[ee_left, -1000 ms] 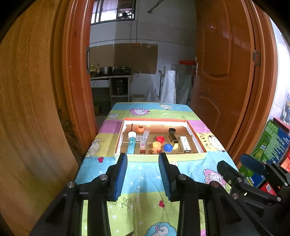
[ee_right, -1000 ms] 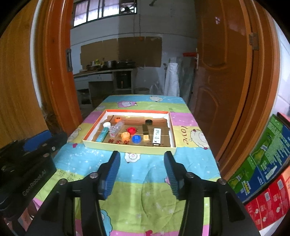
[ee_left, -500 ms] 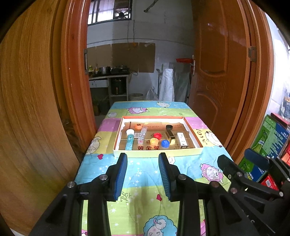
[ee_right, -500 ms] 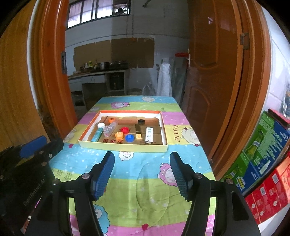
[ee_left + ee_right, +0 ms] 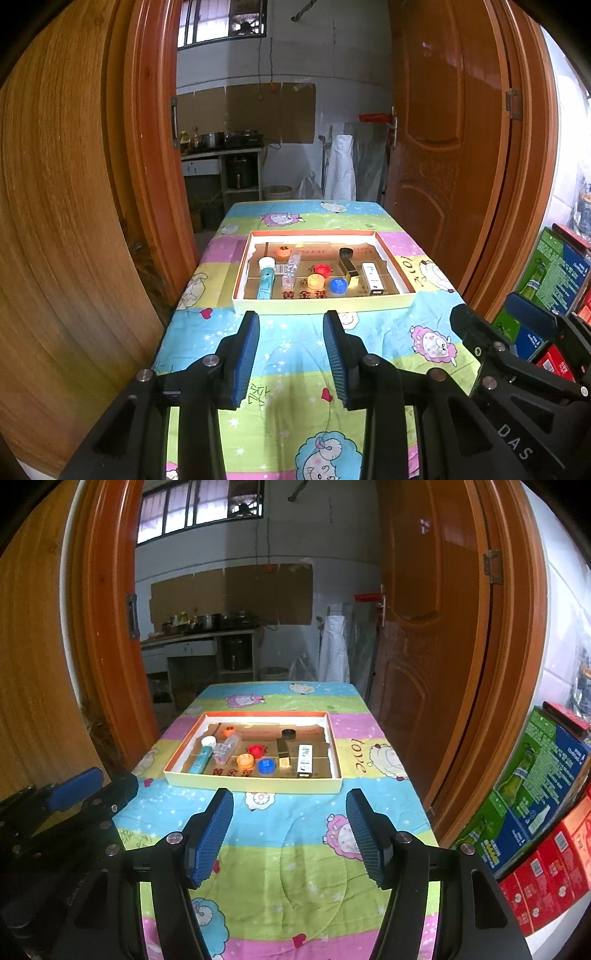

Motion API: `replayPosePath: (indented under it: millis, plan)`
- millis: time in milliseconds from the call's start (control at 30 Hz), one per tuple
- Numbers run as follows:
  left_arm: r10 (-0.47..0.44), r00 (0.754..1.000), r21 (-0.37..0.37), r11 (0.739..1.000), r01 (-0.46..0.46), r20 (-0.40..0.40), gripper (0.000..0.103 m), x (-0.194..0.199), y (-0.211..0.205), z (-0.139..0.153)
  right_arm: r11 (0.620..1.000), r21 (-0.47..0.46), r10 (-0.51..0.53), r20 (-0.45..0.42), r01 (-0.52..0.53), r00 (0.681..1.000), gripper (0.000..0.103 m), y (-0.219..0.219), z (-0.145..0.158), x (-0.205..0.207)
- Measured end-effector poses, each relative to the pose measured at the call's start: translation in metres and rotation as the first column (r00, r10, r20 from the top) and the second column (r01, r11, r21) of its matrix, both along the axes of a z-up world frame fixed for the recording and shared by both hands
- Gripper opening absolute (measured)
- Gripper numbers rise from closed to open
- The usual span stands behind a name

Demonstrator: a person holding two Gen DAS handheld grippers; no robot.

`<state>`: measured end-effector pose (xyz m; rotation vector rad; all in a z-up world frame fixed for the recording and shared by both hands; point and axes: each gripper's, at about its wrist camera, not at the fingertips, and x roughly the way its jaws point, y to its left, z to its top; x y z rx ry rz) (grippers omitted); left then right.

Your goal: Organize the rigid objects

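A shallow cardboard tray [image 5: 321, 305] [image 5: 255, 784] with an orange rim lies mid-table. In it are a teal tube with a white cap [image 5: 266, 278], a clear small bottle [image 5: 290, 267], orange [image 5: 283, 252], red [image 5: 322, 268], yellow-orange [image 5: 316, 282] and blue [image 5: 338, 285] caps, a black cap [image 5: 346, 253], a dark box [image 5: 348, 266] and a white box [image 5: 372, 283]. My left gripper [image 5: 291, 328] is open and empty, short of the tray's near wall. My right gripper [image 5: 290, 805] is open wider, empty, also short of the tray.
The table has a colourful cartoon cloth [image 5: 295, 842]. Wooden door panels stand at left [image 5: 74, 221] and right [image 5: 454, 147]. Green and red cartons [image 5: 535, 794] are stacked to the right of the table. A kitchen counter [image 5: 221, 155] is behind.
Both grippers have pulled back and risen from the tray, which looks farther off now. The right jaws have opened wider. Nothing in the tray moved.
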<state>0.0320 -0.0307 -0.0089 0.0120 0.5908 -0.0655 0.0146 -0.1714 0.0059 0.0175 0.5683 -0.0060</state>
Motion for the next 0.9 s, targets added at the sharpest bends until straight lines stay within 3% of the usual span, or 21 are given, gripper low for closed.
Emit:
replayPosePath:
  millis: [900]
  plan:
    - [0.000, 1.000, 0.002, 1.000, 0.000, -0.003, 0.036, -0.0001, 0.0019, -0.0014, 1.000, -0.002, 0.002, 0.001, -0.002, 1.000, 0.066, 0.0017, 0.0001, -0.0005]
